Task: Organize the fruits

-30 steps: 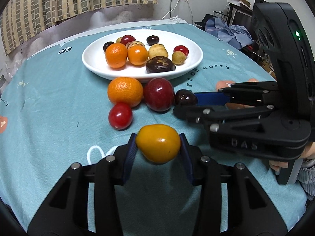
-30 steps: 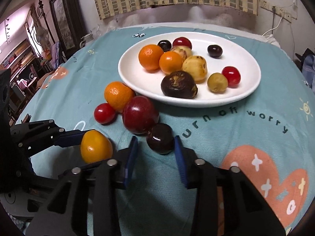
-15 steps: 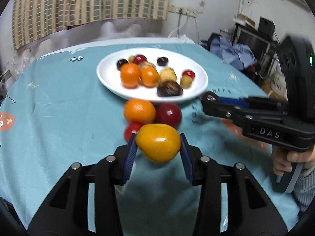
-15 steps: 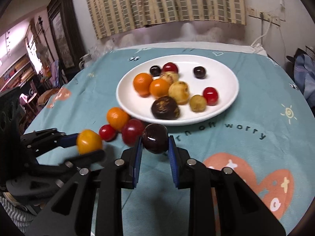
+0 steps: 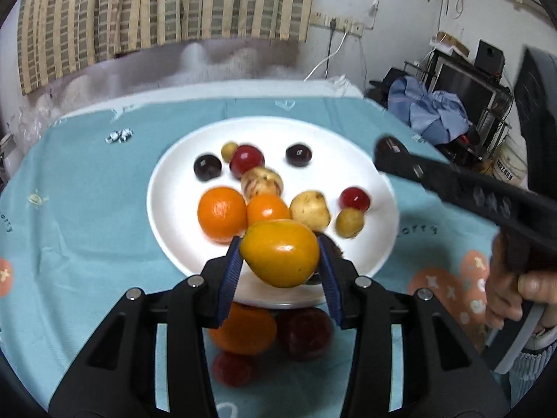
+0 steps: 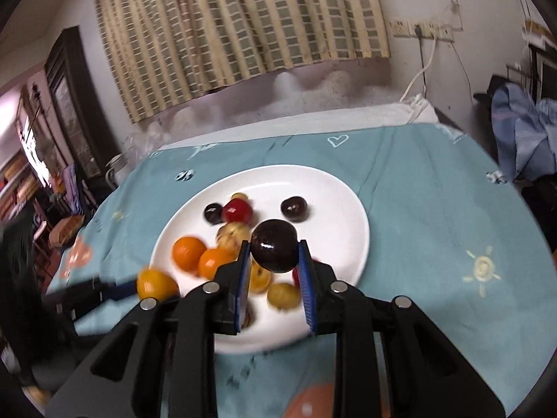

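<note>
Fruit rides in both grips: my left gripper (image 5: pixel 280 271) pinches the yellow fruit (image 5: pixel 280 252), my right gripper (image 6: pixel 275 268) the dark plum (image 6: pixel 274 250), both above the white plate (image 5: pixel 167 223). I'd lower onto bare porcelain before spreading the jaws, avoiding rolling.

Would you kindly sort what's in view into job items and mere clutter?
Job: yellow fruit in left gripper; dark plum in right gripper; white plate; orange on cloth.
Clutter: blue clothes; curtain; wall socket.
</note>
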Demonstrator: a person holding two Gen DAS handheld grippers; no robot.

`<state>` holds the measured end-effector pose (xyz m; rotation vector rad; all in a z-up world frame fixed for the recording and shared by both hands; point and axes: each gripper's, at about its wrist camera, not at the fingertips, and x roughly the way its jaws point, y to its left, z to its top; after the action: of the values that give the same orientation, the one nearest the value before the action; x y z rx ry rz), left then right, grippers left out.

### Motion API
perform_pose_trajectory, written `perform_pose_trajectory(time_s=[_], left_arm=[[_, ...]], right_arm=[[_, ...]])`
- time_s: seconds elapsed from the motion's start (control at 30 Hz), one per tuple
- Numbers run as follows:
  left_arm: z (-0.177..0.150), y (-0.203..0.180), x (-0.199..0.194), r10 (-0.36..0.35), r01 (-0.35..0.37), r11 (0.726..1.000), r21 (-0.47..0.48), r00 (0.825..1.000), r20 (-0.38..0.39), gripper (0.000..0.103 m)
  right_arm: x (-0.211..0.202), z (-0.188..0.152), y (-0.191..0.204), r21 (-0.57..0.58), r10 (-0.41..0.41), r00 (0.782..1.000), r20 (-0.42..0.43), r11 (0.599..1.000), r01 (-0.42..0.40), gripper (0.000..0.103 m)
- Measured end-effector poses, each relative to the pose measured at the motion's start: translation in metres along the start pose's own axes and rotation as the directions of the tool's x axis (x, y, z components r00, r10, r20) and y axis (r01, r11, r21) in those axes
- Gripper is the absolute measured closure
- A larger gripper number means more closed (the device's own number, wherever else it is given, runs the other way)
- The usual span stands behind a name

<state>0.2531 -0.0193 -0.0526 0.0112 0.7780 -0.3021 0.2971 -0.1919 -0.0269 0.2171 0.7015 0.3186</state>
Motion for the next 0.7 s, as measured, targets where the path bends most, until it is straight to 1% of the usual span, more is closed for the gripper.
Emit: perform_pose_trajectory(time_s=[0.03, 0.07, 0.1, 0.13, 0.2, 0.27, 0.33, 0.37, 0.4, 0.43, 0.47, 0.53, 0.6, 0.7], left_arm=[[-0.002, 0.001, 0.001, 0.005, -0.005, 1.000, 0.001, 1.000, 0.003, 0.050], [-0.002, 0.003, 0.001, 0.012, -0.012, 1.000, 0.002, 1.000, 0.016, 0.043], [-0.002, 0.005, -0.002, 0.017, -0.017, 1.000, -0.003, 0.999, 0.034, 0.030], [-0.001, 0.007, -0.006, 0.019, -0.018, 1.000, -0.015, 0.998, 0.052, 0.027], [-0.001, 0.011, -0.011, -0.001, 0.003, 0.999, -0.033, 0.998, 0.058, 0.027], [-0.002, 0.015, -0.020, -0.005, 0.008, 0.999, -0.050, 0.997, 0.072, 0.024], [-0.009, 0.020, -0.034, 0.034, -0.029, 0.998, -0.050, 0.994, 0.100, 0.017], [-0.012, 0.021, -0.038, 0.053, -0.048, 0.998, -0.047, 0.993, 0.108, 0.016], [-0.017, 0.024, -0.045, 0.081, -0.076, 0.996, -0.047, 0.990, 0.119, 0.015], [-0.023, 0.027, -0.050, 0.100, -0.095, 0.994, -0.052, 0.987, 0.125, 0.013], [-0.030, 0.031, -0.055, 0.114, -0.106, 0.992, -0.068, 0.985, 0.129, 0.013], [-0.044, 0.036, -0.061, 0.121, -0.109, 0.989, -0.099, 0.985, 0.122, 0.012], [-0.055, 0.035, -0.064, 0.135, -0.124, 0.987, -0.102, 0.984, 0.113, 0.011], [-0.071, 0.031, -0.064, 0.168, -0.161, 0.984, -0.076, 0.982, 0.087, 0.010]], right_arm=[[0.007, 0.000, -0.004, 0.022, 0.004, 1.000, -0.004, 1.000, -0.004, 0.071], [0.015, -0.001, -0.007, 0.038, 0.006, 1.000, -0.026, 0.999, -0.005, 0.057], [0.016, -0.002, -0.009, 0.049, 0.011, 0.999, -0.037, 0.999, -0.009, 0.044], [0.012, -0.003, -0.012, 0.069, 0.020, 1.000, -0.012, 0.997, -0.020, 0.037], [0.000, -0.002, -0.012, 0.074, 0.040, 0.999, 0.035, 0.996, -0.042, 0.037], [-0.020, 0.003, -0.010, 0.086, 0.048, 0.996, 0.069, 0.995, -0.054, 0.037], [-0.044, 0.008, -0.006, 0.104, 0.094, 0.990, 0.105, 0.989, -0.105, 0.036], [-0.058, 0.009, -0.001, 0.098, 0.118, 0.986, 0.116, 0.987, -0.129, 0.034], [-0.068, 0.007, 0.004, 0.087, 0.127, 0.984, 0.124, 0.987, -0.138, 0.032], [-0.076, 0.001, 0.009, 0.076, 0.127, 0.983, 0.132, 0.988, -0.138, 0.027], [-0.081, -0.008, 0.011, 0.063, 0.127, 0.983, 0.132, 0.989, -0.136, 0.025], [-0.085, -0.028, 0.012, 0.047, 0.122, 0.985, 0.120, 0.991, -0.128, 0.025], [-0.079, -0.052, 0.013, 0.047, 0.097, 0.993, 0.064, 0.994, -0.100, 0.025], [-0.070, -0.075, 0.015, 0.056, 0.089, 0.996, -0.013, 0.995, -0.088, 0.025]])
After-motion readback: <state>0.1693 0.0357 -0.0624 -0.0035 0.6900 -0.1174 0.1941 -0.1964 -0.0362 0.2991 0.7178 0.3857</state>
